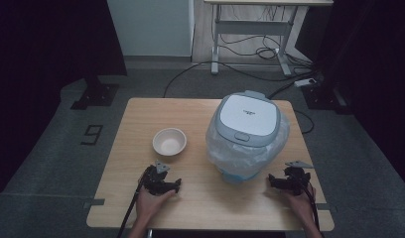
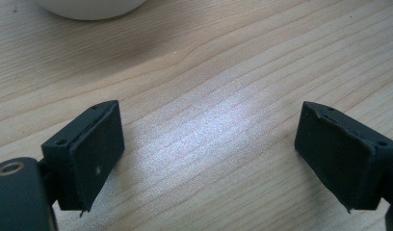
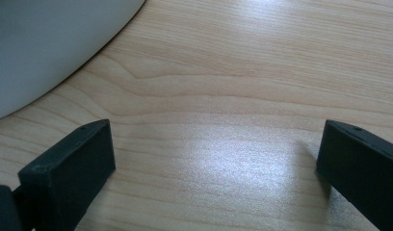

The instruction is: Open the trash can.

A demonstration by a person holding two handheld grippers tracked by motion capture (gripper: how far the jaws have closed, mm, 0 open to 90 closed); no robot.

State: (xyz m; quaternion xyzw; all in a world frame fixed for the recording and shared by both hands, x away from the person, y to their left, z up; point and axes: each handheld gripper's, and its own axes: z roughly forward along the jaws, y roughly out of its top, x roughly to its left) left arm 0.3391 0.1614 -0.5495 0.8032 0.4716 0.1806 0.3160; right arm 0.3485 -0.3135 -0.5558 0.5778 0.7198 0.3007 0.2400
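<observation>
Wooden table (image 1: 126,148): rice cooker (image 1: 247,131) at two o'clock, bowl (image 1: 169,142) at ten. Left gripper (image 1: 176,185) and right gripper (image 1: 271,179) rest wide open, empty; approach the cooker squarely, I'd judge.

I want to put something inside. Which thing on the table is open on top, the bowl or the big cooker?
The small white bowl is open on top; the rice cooker beside it has its lid shut.

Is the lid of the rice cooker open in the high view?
No, the grey lid lies flat and shut on the rice cooker.
</observation>
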